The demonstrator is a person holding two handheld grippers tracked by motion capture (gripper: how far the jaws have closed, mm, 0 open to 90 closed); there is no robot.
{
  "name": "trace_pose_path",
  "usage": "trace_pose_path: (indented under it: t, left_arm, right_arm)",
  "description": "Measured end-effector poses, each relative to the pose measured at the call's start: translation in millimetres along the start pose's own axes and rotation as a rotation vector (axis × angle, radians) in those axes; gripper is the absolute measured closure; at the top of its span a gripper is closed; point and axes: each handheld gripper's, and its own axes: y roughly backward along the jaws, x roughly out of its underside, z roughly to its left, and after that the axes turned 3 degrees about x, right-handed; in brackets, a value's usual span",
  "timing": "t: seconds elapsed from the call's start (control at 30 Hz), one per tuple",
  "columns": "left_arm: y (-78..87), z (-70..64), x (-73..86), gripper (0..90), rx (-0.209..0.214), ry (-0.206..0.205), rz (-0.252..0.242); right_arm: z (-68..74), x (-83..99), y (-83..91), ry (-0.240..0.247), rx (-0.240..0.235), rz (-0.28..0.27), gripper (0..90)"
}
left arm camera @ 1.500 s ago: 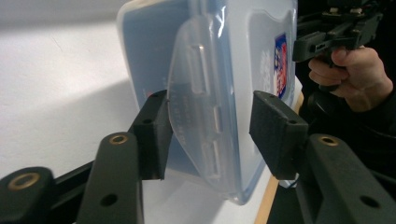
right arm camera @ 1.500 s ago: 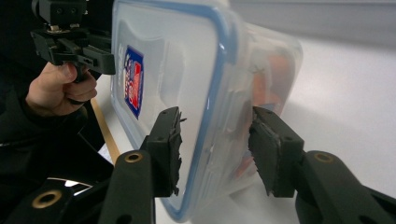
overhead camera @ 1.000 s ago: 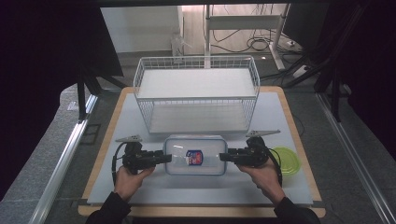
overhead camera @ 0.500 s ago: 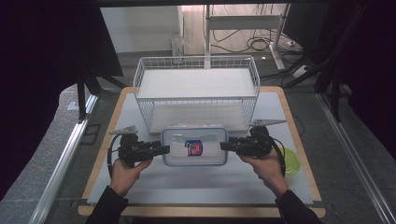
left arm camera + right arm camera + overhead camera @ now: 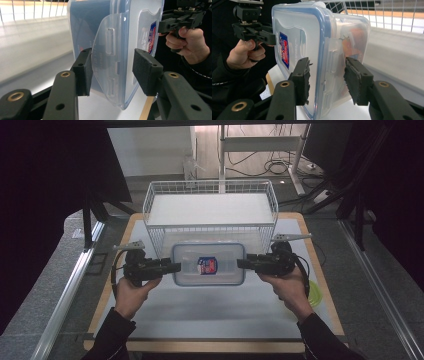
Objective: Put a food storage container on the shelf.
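Note:
A clear plastic container (image 5: 207, 264) with a blue-rimmed lid and a red-and-blue label hangs between my two grippers, right in front of the white wire basket (image 5: 210, 185). My left gripper (image 5: 175, 267) is shut on its left end, and my right gripper (image 5: 241, 263) on its right end. In the left gripper view the pads (image 5: 83, 72) clamp the container (image 5: 117, 50) at its side latch flap. In the right gripper view the pads (image 5: 357, 80) squeeze the other latch of the container (image 5: 312, 50), lid to the left. Something orange shows dimly inside.
The wire basket's front wall (image 5: 210, 232) stands just beyond the container, on a white mat (image 5: 200, 320) with a wooden border. A green round object (image 5: 316, 292) lies at the mat's right edge beside the right hand. Cables and stands lie beyond the table.
Both grippers have carried the container away from the person and up off the mat, closer to the basket's front wall. The grip on each end is unchanged.

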Motion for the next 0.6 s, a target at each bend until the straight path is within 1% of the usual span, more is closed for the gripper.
trace_pose_path:
  t: [0.37,0.6]
  left_arm:
    - [8.0,-6.4,-34.7,51.7,-0.01,-0.029,-0.021]
    - [8.9,-3.2,-56.0,51.6,0.003,-0.028,-0.028]
  right_arm:
    - [4.1,-34.9,8.0,0.025,0.002,-0.027,55.6]
    - [4.2,-56.5,11.4,0.035,0.011,-0.045,55.6]
